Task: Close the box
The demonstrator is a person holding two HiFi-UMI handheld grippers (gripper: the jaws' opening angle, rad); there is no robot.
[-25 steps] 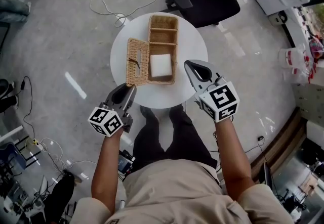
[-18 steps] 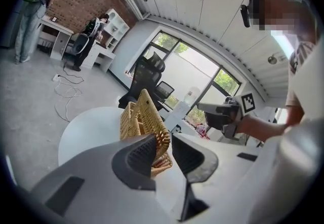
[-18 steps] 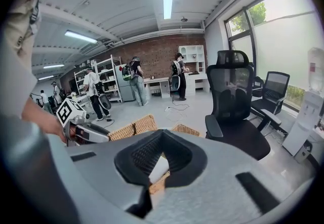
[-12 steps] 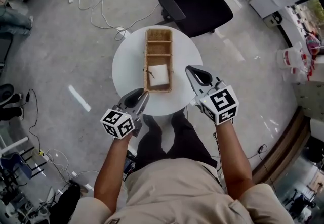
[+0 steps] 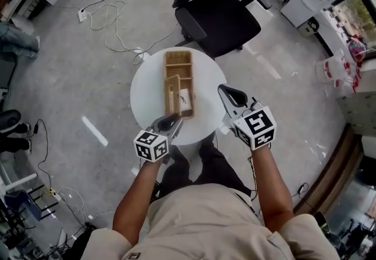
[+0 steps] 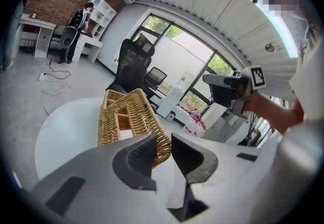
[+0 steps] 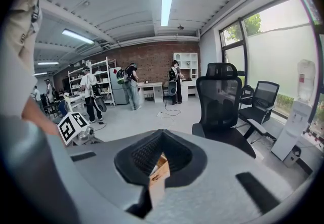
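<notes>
A wicker box lies lengthwise on the round white table. Its hinged lid stands up, leaning over the near compartment, where something white shows. In the left gripper view the lid tilts just beyond my jaws. My left gripper hovers at the table's near edge, clear of the box. Its jaws have just been closing and still show a narrow gap with nothing between them. My right gripper hangs at the table's right edge, shut and empty, apart from the box.
A black office chair stands right behind the table, and cables trail over the floor at the far left. The person's legs are under the table's near edge. Other people stand by shelves far across the room.
The lid has swung up from lying flat at the box's left and now leans over the box. My left gripper has moved right, toward the table's near edge. The right gripper has risen a little.
</notes>
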